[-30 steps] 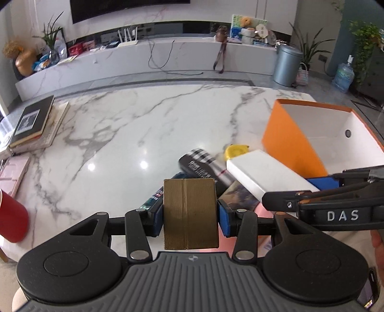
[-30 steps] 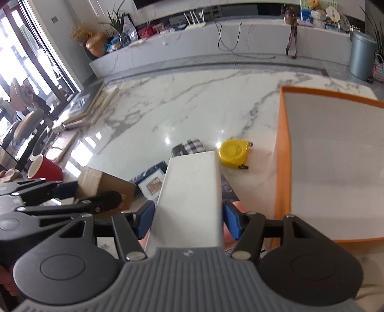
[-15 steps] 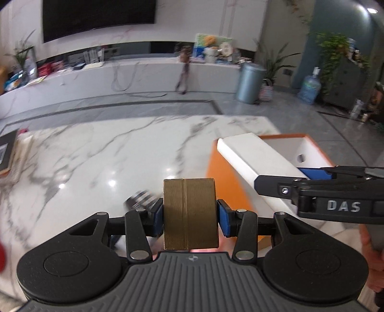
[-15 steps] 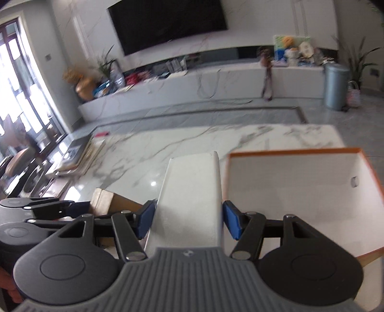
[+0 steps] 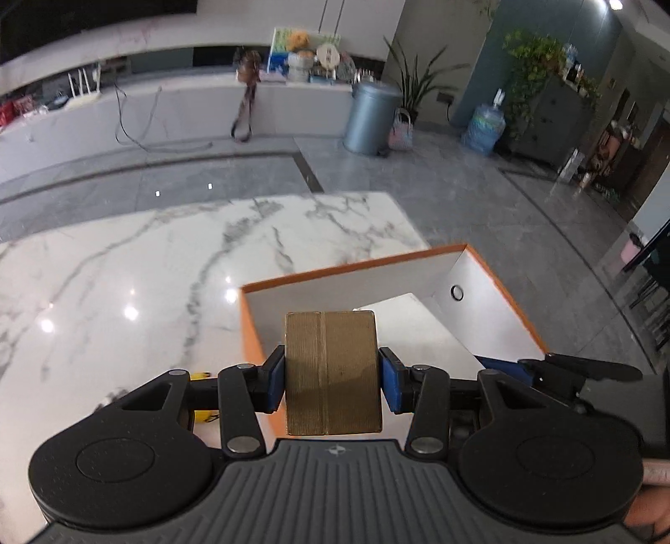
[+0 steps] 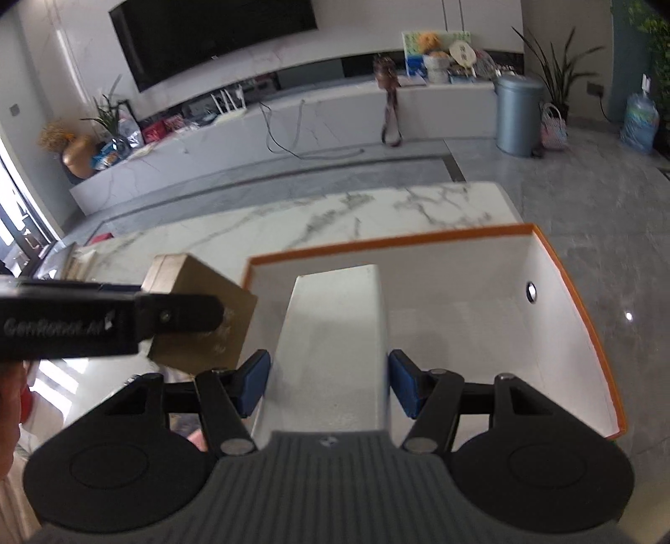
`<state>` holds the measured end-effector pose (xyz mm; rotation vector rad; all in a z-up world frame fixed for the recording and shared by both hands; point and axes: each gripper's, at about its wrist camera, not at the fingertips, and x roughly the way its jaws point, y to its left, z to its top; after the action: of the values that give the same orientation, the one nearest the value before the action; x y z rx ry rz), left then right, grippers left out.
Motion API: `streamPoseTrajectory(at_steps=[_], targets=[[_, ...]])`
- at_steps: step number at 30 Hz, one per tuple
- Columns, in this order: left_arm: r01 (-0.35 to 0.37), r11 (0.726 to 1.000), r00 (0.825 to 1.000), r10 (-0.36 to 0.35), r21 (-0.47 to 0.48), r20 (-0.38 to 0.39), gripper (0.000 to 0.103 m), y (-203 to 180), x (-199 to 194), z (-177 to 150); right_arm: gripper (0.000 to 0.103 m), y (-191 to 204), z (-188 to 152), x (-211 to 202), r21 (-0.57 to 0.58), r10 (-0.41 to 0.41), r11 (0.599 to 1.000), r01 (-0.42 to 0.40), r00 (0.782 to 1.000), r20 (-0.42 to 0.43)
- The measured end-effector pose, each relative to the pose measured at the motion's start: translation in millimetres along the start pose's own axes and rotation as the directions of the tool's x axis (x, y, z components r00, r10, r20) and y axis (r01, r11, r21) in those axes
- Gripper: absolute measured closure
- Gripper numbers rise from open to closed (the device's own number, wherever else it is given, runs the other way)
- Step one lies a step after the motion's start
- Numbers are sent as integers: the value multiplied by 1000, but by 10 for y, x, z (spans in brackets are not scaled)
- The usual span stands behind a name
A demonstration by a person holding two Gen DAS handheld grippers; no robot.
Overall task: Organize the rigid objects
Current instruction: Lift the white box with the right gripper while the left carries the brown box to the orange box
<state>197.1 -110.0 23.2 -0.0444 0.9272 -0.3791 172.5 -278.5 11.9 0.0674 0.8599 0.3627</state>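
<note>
Two boxes ride in the air at once, one per hand, presumably so both can go into the bin in a single trip. The left gripper clamps a brown cardboard box by its two side faces, blue pads pressed flat against it, and holds it over the near-left corner of the orange bin. The right gripper pinches a long white box the same way, lengthwise along its fingers, with the far end reaching out above the bin's white interior. Gripping the narrow sides likely leaves each box's bottom free to be set down flat. In the right view the brown box sits just beside the bin's left rim, close to the white one but apart from it. Nothing shows inside the bin. It stands at the corner of a glossy white marble table with grey veins. Beyond lie a grey tiled floor, a metal trash can, potted plants and a dark wall screen.
</note>
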Motion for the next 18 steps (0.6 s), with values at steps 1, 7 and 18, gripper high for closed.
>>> streamPoseTrajectory(at_steps=[1,7,18], targets=[[-8,1000,1000,8,8,-13,52,-22,83,7,41,-40,-7,53,2,-4,1000,4,1000,-11],[-39,994,996,47,100,-81,52,-130,525,76,41,-228,-62,389,-4,-13,1000,12,996,-86],[-94,936,976,154,340,-155,52,-196,1108,97,41,-366,-14,828,-19,4,1000,-8,984,-177]])
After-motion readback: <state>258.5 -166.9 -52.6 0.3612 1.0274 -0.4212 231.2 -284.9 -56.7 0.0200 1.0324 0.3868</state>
